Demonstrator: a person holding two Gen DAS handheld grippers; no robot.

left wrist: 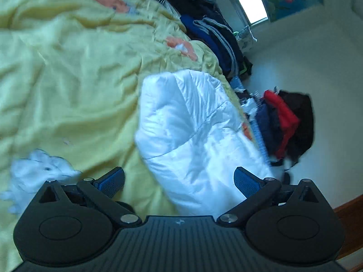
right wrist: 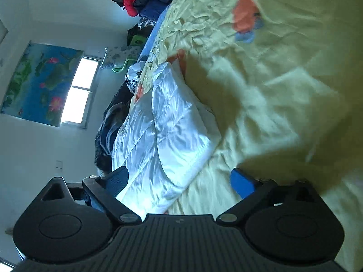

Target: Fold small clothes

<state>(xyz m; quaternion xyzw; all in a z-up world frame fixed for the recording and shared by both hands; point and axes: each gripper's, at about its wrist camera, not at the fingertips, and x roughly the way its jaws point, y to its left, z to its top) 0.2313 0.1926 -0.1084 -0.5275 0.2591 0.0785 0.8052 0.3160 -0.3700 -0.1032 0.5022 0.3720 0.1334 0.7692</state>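
Two grippers are hovering over the bed, each with its blue-padded jaws spread wide and gripping nothing. Nearest the left gripper, a white quilted jacket is lying in a folded, puffy bundle on the yellow bedsheet, its lower end reaching in between the spread fingers, though I cannot tell whether the pads are touching it. Off to that gripper's left, a small white fluffy garment is sitting crumpled on the sheet, just beyond the left finger and blurred at its edges.

From the right gripper, the same white quilted jacket is showing glossy and stitched in panels, lying along the bed's edge with one flap turned over the rest; its near end is running down between the spread fingers here too. The yellow bedsheet is spreading out wrinkled to the right of it, printed with orange and blue patches.

Farther along the bed's far side, piles of dark clothes are stacking up, blue and grey among them, and a red jacket is resting on a dark heap beside the bed. Beyond all that, a bright window is glowing in the white wall, with a blue flowered hanging spreading just beside it.
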